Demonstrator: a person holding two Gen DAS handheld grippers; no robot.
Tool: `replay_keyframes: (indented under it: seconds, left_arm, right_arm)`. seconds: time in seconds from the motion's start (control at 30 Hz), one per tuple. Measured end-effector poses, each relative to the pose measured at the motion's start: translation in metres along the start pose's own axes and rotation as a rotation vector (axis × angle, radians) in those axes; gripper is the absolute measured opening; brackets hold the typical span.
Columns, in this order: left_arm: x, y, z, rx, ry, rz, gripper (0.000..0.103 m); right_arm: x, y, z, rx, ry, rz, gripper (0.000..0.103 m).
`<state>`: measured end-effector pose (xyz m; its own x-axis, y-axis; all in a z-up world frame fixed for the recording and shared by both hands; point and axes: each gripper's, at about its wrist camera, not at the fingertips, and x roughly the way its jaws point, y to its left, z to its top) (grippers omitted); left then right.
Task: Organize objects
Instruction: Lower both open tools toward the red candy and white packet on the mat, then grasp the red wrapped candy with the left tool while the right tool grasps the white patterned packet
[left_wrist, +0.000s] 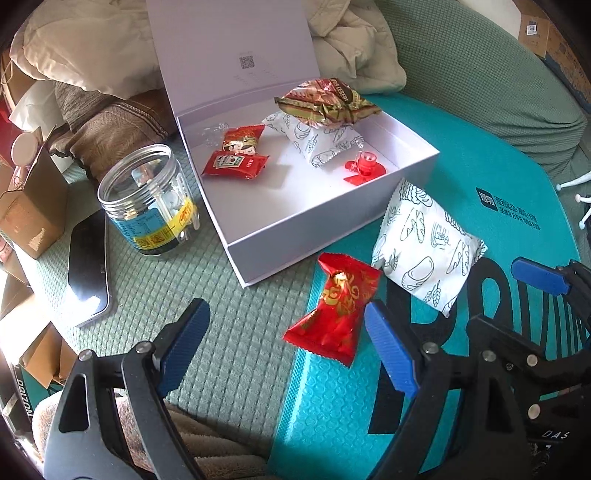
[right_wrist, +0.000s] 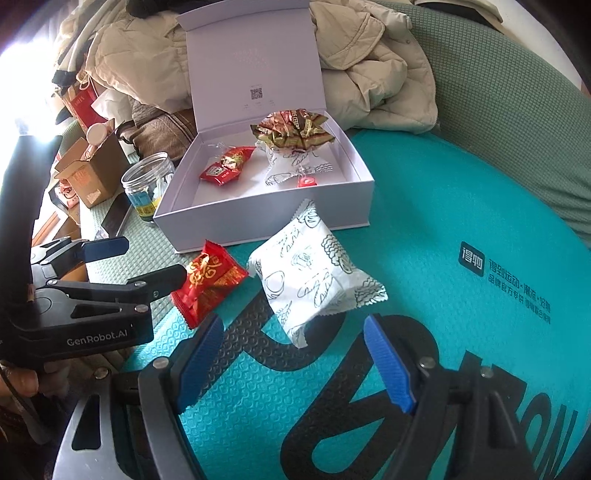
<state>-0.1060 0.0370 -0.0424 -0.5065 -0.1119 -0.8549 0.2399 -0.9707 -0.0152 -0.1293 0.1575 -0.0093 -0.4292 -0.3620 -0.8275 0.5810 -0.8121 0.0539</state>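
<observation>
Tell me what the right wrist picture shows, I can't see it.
An open hand-held gripper points at a white snack packet on a teal mat, beside a red candy packet. Behind them sits an open white box holding more snacks.

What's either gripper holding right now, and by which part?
Nothing. The left gripper and right gripper are both open and empty; the red packet and white packet lie loose on the teal mat, ungripped.
</observation>
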Motion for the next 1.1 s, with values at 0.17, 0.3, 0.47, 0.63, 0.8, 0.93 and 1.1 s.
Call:
replay_keyframes:
  seconds: [0.17,0.3,0.47,0.63,0.8,0.93,1.1]
  left_arm:
    - [0.015,-0.002,0.000,0.015,0.027,-0.004,0.086]
    - [0.026,0.001,0.002,0.010,0.046,-0.018,0.086]
    - [0.036,0.001,0.004,0.011,0.063,-0.040,0.086]
    - [0.042,0.008,0.005,-0.023,0.073,-0.037,0.085]
    - [0.049,0.013,0.006,-0.045,0.089,-0.036,0.085]
    - [0.053,0.010,0.006,-0.030,0.079,-0.024,0.085]
    - [0.064,0.013,0.008,-0.057,0.090,-0.049,0.085]
  right_arm:
    - [0.012,0.002,0.001,-0.062,-0.002,-0.022,0.080]
    - [0.021,0.003,0.008,-0.102,-0.017,-0.033,0.080]
    - [0.038,0.003,0.017,-0.160,-0.012,-0.030,0.080]
    - [0.055,0.003,0.025,-0.210,0.006,-0.034,0.080]
    - [0.064,0.000,0.026,-0.195,0.021,-0.022,0.080]
    - [0.071,-0.007,0.021,-0.161,0.045,-0.004,0.080]
    - [0.069,-0.011,0.016,-0.135,0.044,0.009,0.078]
